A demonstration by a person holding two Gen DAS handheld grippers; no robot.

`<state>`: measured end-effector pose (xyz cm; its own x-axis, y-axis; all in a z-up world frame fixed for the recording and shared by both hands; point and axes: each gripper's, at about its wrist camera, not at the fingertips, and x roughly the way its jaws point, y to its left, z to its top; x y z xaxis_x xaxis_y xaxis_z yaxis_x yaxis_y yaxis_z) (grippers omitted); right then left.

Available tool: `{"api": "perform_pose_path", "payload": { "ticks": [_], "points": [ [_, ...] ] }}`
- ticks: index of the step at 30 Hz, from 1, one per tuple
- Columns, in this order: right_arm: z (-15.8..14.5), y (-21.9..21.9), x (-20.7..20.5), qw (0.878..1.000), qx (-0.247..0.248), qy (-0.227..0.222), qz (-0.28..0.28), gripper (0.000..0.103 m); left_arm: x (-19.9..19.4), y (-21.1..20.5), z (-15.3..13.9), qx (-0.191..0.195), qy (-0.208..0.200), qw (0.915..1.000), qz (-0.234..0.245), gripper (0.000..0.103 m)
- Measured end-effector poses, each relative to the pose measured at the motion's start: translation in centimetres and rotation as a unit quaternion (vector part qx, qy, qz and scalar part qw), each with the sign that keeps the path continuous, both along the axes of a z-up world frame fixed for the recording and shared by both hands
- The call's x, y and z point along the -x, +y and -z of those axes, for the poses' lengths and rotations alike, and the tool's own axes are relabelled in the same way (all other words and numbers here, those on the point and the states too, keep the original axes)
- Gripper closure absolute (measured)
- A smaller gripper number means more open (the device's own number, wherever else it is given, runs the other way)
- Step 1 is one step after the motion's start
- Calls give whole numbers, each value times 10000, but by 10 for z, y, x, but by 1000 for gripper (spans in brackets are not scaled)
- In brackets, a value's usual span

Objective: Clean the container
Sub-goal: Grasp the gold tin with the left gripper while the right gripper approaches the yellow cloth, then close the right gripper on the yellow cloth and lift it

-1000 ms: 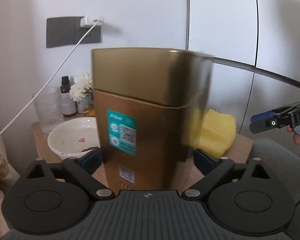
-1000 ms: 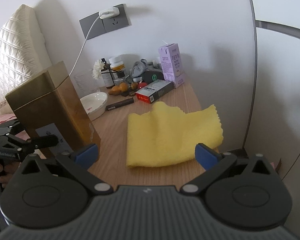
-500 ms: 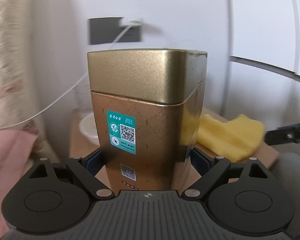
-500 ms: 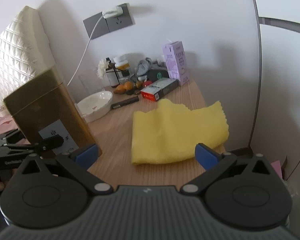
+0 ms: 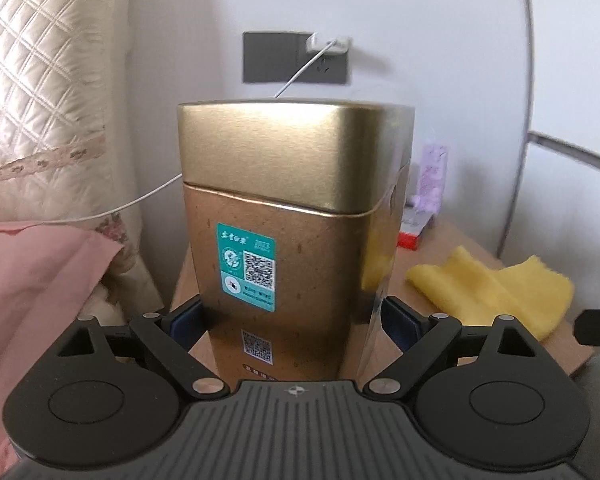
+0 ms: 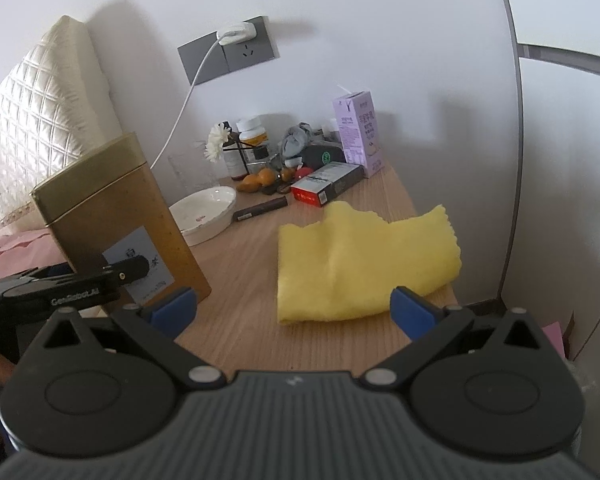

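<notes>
The left wrist view sits very close to the tall gold metal tin (image 5: 284, 216). The right wrist view looks from farther back, down across the light wooden table (image 6: 244, 276). Both see the tin (image 6: 112, 216) and the soft yellow cloth (image 5: 496, 292) (image 6: 360, 264).

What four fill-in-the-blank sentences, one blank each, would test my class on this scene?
1. The left gripper is shut on the gold ____.
2. The right gripper is ____ and holds nothing.
3. The folded cloth is ____ in colour.
4. The tin has its lid ____.

Missing words: tin; open; yellow; on
</notes>
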<state>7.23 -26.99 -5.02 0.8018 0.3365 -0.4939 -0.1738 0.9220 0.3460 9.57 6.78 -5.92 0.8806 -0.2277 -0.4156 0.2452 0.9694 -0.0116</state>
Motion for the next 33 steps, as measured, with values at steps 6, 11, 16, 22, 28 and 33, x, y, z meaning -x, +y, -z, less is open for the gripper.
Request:
{"api": "perform_pose_path", "payload": {
  "ticks": [6, 11, 16, 22, 28, 33],
  "points": [
    [1, 1, -2, 10000, 21, 45, 10, 0, -4, 21, 14, 335, -84, 9976, 599, 9],
    [4, 6, -2, 10000, 28, 85, -24, 0, -4, 18, 21, 285, -79, 9976, 633, 14],
    [4, 8, -6, 9999, 36, 121, -46, 0, 2, 8, 20, 195, -91, 9988, 447, 15],
    [-1, 5, -13, 9999, 126, -20, 41, 0, 12, -15, 13, 185, 127, 9990, -396, 16],
    [-8, 2, -41, 9989, 355, -300, 4, 0, 18, -9, 15, 210, -80, 9993, -311, 16],
    [4, 2, -78, 9992, 365, -136, 112, 0, 21, 13, 19, 285, -417, 9986, 179, 15]
  ]
}}
